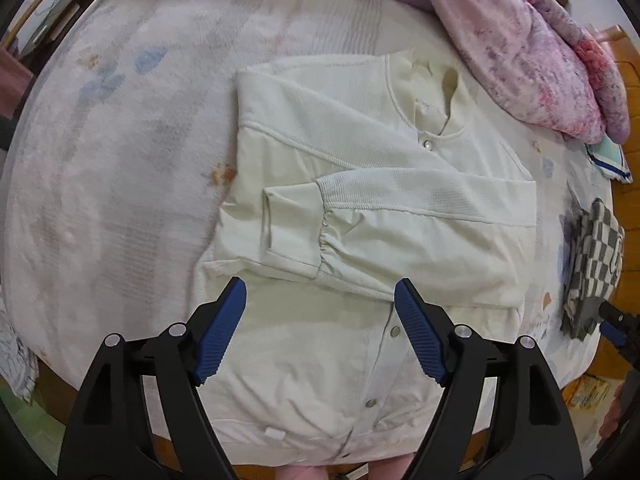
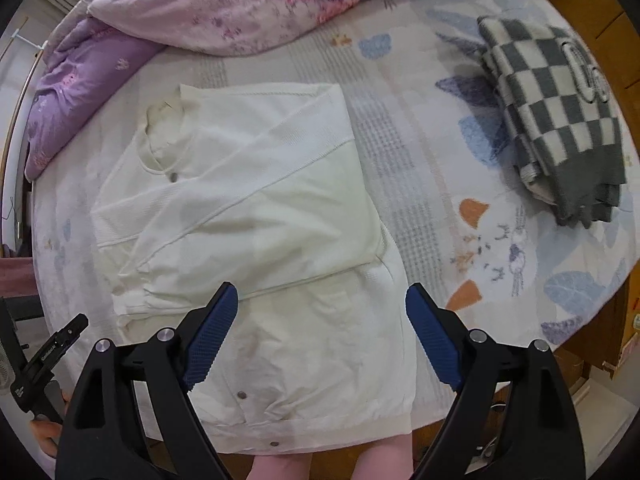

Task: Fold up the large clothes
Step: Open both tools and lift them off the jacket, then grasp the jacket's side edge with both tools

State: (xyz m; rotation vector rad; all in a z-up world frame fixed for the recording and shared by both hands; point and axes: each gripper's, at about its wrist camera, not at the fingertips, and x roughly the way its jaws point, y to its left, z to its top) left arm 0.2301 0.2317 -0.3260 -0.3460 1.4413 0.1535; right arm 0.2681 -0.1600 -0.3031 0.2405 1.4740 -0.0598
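Both handheld tongs, the left gripper point(image 1: 320, 292) and right gripper point(image 2: 322, 296), point straight down above a cream jacket point(image 1: 380, 184), jaws wide apart, gripping nothing.

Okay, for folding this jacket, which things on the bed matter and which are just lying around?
Part of the job:
- white jacket, sleeves folded across its front
- left gripper, open
- right gripper, open

Just lying about:
- checkered garment, already folded
- pink floral quilt
- purple pillow
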